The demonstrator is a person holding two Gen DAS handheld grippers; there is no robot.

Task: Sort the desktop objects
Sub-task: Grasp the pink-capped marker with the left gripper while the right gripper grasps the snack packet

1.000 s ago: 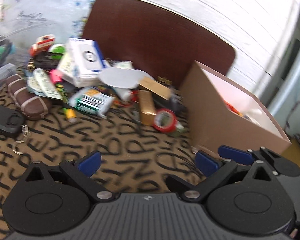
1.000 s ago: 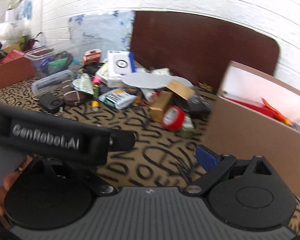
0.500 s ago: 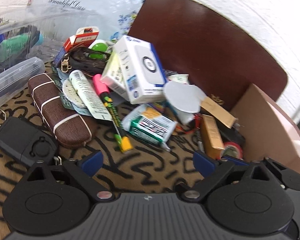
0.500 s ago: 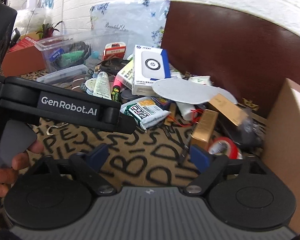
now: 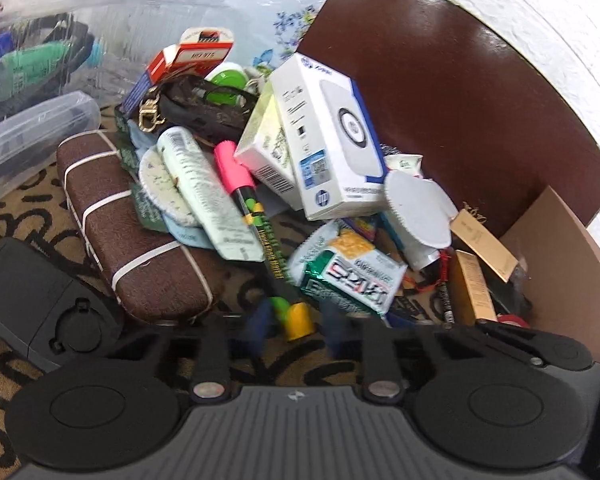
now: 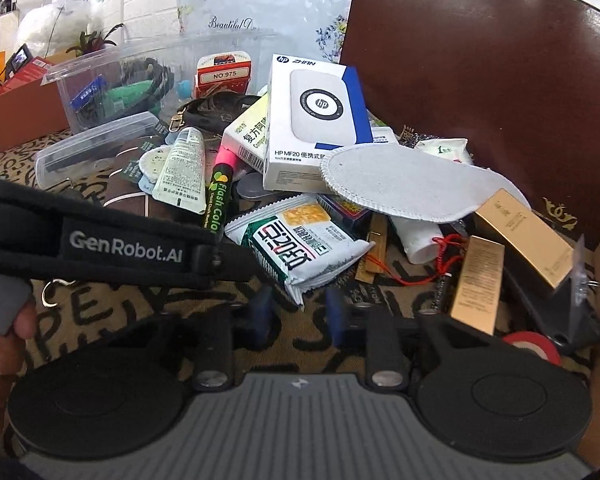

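Now left gripper (image 5: 294, 326) fingers closing around marker's yellow end (image 5: 298, 322); squeezing gently, lifting straight. Right gripper (image 6: 298, 314) fingers half-closed, holding nothing.

Black gripper body (image 6: 300, 420), blue fingers (image 6: 262, 314), white "GenRobot.AI" lettering (image 6: 126, 247).
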